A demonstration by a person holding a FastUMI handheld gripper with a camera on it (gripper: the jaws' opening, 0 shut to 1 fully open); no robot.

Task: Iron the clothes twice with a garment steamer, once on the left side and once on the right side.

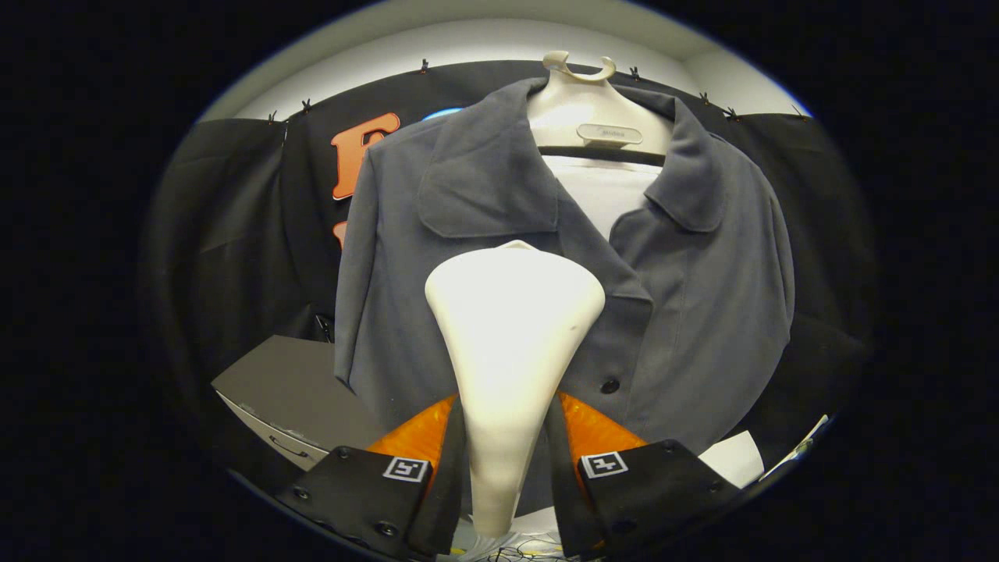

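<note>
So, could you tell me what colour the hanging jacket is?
Grey jacket, seen in the gripper view, beyond the steamer.

Black cloth wall [234, 203]; grey box [289, 386]

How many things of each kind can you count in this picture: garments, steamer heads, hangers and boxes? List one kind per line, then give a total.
Garments: 2, the grey jacket and the white shirt under it
Steamer heads: 1, the white steamer head held between the gripper jaws
Hangers: 1, the cream hanger
Boxes: 1, the dark box beside the jacket
Total: 5
</note>
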